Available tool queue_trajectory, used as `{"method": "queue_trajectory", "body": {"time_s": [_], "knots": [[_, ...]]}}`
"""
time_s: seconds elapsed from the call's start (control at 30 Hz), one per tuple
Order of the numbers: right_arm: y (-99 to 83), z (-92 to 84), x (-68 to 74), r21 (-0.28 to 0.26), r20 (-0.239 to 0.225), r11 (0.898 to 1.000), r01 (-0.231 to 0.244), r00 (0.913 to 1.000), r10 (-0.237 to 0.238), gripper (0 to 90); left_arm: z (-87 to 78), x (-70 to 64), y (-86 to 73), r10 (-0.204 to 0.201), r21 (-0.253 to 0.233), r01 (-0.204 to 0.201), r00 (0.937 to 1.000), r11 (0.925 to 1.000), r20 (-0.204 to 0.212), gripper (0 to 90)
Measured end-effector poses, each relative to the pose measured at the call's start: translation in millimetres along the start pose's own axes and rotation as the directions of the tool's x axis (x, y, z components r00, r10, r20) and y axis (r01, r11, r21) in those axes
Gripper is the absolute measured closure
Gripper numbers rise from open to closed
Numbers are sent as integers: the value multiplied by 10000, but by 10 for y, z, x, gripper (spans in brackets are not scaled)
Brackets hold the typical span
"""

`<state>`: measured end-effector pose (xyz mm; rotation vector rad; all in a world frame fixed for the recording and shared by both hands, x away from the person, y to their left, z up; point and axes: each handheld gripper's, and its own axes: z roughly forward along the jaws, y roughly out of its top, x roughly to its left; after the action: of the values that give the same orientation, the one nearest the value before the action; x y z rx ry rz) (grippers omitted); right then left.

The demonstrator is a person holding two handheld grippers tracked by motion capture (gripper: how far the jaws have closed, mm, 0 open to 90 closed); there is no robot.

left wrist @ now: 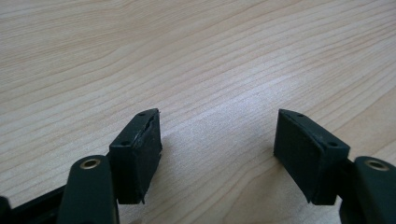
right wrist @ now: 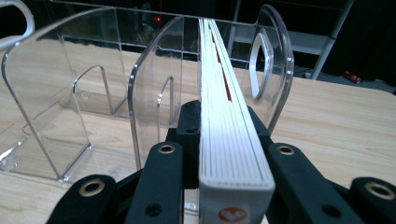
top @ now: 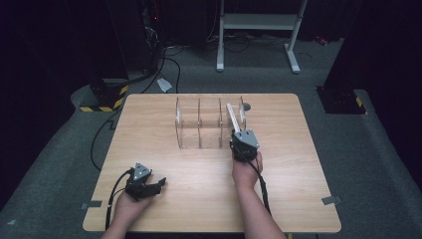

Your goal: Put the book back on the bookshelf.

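Book (right wrist: 232, 154): white, thin, upright, in the rack's end slot.
Rack (right wrist: 140, 107): clear acrylic, rounded dividers flanking the book.
Right gripper (right wrist: 231, 140): pinching the book.
Left gripper (left wrist: 217, 149): spread, well short of the rack.

A thick white book (right wrist: 231, 140), standing on edge with its page block up and red marks along it, sits in the rightmost slot of the clear acrylic file rack (right wrist: 140, 93), between two curved dividers, near end sticking out toward the table's front.

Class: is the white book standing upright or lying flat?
Upright: the white book stands on edge, gripped by the right gripper, entering the clear rack.
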<state>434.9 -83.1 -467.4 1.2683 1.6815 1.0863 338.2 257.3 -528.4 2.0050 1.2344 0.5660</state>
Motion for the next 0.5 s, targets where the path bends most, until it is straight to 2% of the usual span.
{"method": "queue_trajectory", "body": {"time_s": [0.37, 0.5], "knots": [[-14, -21, -31, 564, -19, 9982, -206, 9998, 207, 738, -1, -1, -1, -19, -2, 19, 10000, 10000, 1, 322], [7, -26, -58, 775, -160, 9964, -331, 9993, 344, 718, -1, -1, -1, -19, -3, 19, 10000, 10000, -1, 322]]}}
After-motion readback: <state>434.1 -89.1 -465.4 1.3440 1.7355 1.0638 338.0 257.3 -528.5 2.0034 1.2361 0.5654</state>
